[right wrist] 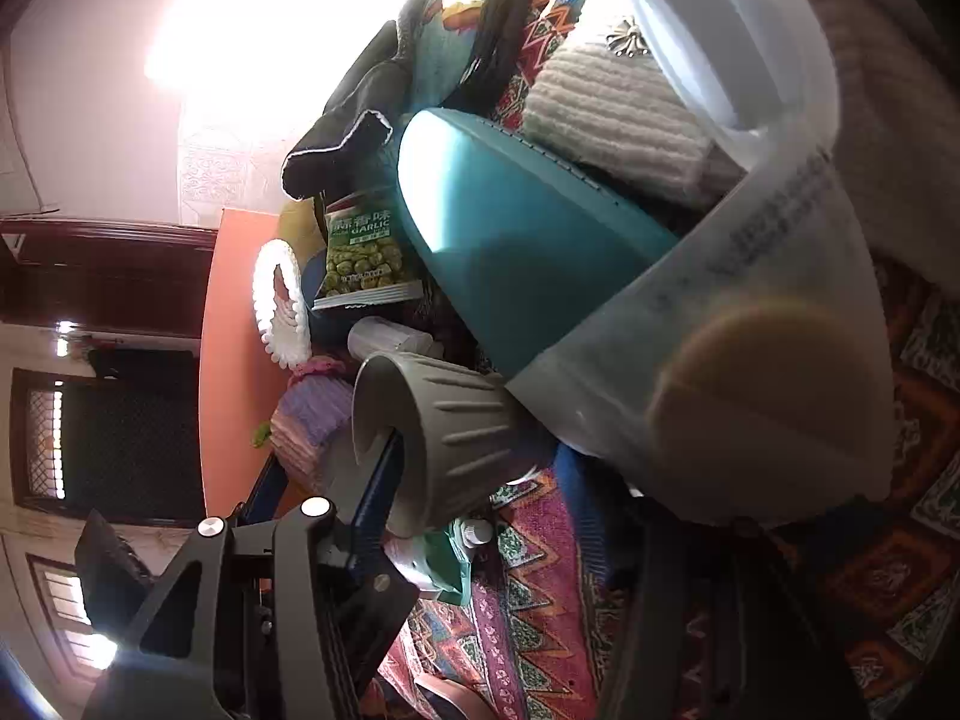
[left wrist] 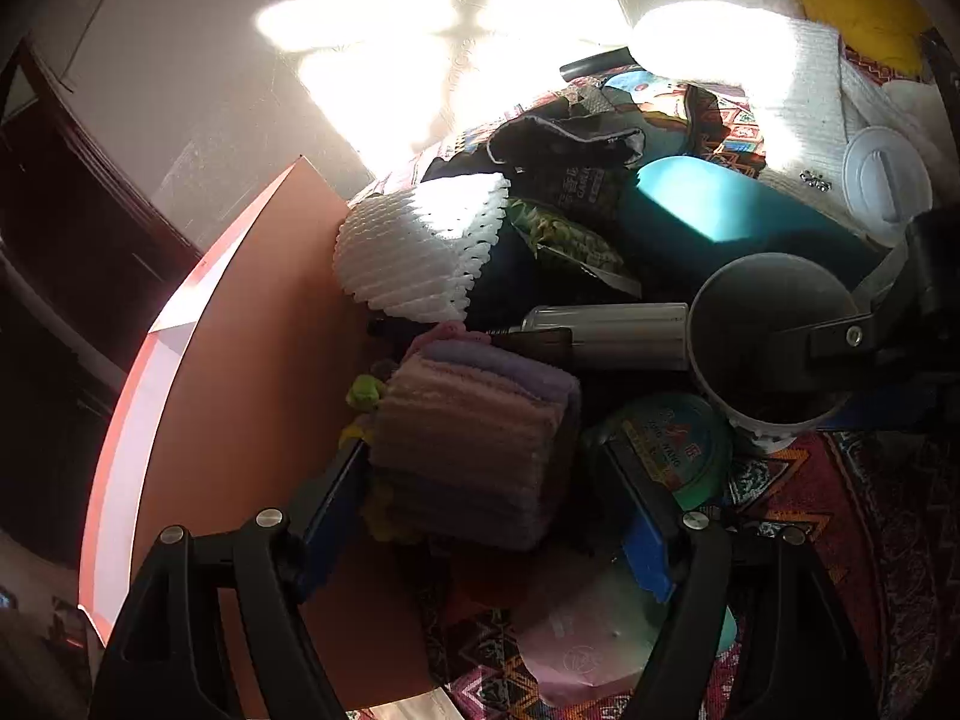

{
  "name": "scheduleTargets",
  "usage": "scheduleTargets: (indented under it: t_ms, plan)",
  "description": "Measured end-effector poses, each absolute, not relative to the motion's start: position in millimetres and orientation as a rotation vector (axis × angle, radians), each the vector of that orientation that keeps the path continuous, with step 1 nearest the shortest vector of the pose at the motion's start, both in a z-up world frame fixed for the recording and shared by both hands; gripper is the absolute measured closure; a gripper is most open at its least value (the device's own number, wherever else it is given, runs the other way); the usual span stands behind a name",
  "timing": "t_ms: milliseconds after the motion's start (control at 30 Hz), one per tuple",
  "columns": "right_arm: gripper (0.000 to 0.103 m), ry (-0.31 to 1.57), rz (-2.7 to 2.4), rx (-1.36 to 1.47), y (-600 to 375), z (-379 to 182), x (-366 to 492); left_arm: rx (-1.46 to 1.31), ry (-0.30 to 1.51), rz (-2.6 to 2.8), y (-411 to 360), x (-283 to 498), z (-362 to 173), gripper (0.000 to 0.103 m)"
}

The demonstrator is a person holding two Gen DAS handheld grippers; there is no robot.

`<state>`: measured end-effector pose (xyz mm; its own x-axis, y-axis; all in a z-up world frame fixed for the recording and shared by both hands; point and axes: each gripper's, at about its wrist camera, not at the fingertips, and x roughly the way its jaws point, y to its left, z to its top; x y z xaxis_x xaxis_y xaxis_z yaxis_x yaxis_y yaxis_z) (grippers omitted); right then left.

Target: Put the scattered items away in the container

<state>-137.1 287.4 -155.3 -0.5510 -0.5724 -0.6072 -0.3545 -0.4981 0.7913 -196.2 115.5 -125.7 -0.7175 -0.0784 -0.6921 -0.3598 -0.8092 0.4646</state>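
Hard sunlight from ahead of both grippers burns the pale floor (left wrist: 372, 48) to blank white patches and glares off the white foam net (left wrist: 420, 246) and the knitted cloth (left wrist: 798, 96). Nearer the fingers the pile sinks into deep, murky shadow with muddy colours. Both fisheye views bend strongly and darken at their edges, and the translucent jug (right wrist: 762, 312) closest to the right lens is blurred.

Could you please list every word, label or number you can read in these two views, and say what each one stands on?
"GARLIC": on the green snack packet, below larger Chinese characters too distorted to quote reliably.
Round green lid: red and yellow print, too blurred to read.
Translucent plastic jug: dark printed lines on its wall, out of focus, unreadable.
Nothing else carries legible text.
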Motion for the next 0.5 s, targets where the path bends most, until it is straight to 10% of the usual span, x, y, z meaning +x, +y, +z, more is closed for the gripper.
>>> scheduleTargets:
  t_ms: [67, 267, 500]
  plan:
    - [0.063, -1.510, -2.177, 1.390, 291, -156, -135, -1.105, 0.857, 2.649, 109, -198, -120, 0.048]
    - [0.089, -1.508, -2.176, 1.332, 289, -146, -133, -1.121, 0.610, 2.617, 91, -196, -94, 0.056]
    - [0.091, -1.450, -2.195, 1.244, 283, -123, -126, -1.068, 0.354, 2.575, 74, -183, -58, 0.057]
